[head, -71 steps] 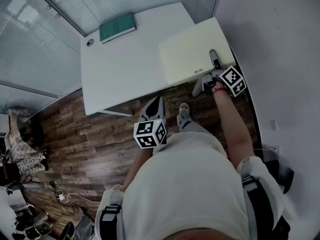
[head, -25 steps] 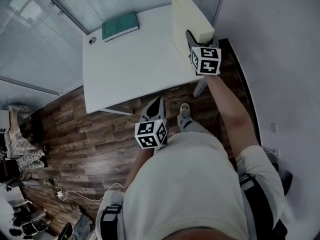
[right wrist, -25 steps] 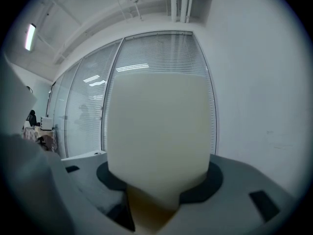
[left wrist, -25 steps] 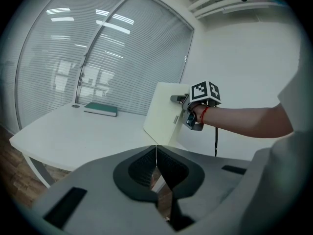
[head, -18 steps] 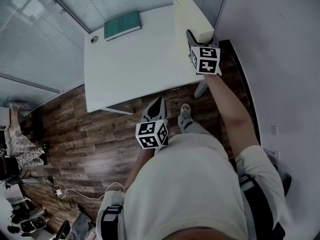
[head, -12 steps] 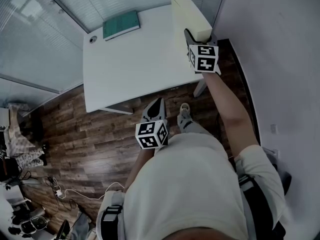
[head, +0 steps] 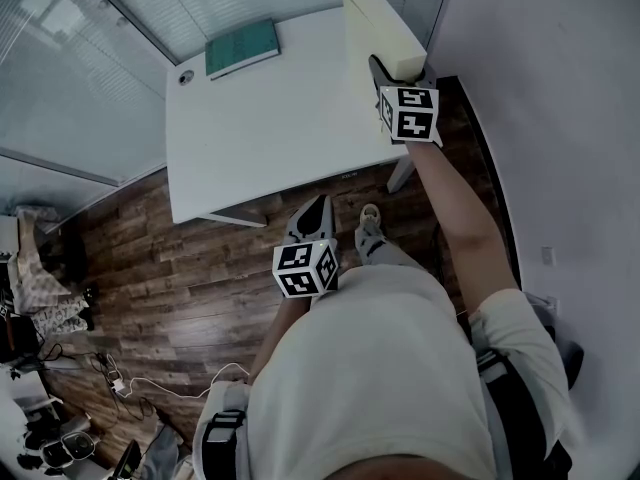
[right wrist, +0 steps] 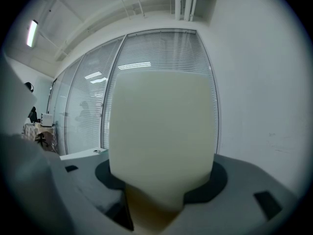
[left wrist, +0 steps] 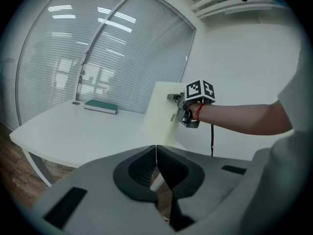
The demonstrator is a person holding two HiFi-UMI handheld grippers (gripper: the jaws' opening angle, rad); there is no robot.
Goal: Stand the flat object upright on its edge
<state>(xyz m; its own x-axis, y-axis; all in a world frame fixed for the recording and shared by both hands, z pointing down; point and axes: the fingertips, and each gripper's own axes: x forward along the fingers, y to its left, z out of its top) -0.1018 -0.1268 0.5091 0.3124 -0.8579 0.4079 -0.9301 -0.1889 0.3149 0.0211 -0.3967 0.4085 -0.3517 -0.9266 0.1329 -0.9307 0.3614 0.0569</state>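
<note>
The flat object is a thick cream board (head: pixel 383 26). It stands upright on one long edge at the right end of the white table (head: pixel 260 128). My right gripper (head: pixel 377 68) grips the board's near end, and its jaws are opening with the board between them. In the right gripper view the board (right wrist: pixel 164 131) fills the space between the jaws of the right gripper (right wrist: pixel 155 199). My left gripper (head: pixel 317 206) hangs shut and empty over the floor, short of the table's front edge. In its own view the board (left wrist: pixel 160 114) stands beyond the left gripper (left wrist: pixel 156 153).
A green book (head: pixel 240 48) lies at the table's far edge, near a round cable hole (head: pixel 184 77). Glass walls with blinds run behind and to the left. A plain wall stands close on the right. Below me is dark wooden floor (head: pixel 150 268) and my shoes.
The board lay flat on the table's right end and has been turned up onto its edge by my right gripper. Over the last second almost nothing moves.
</note>
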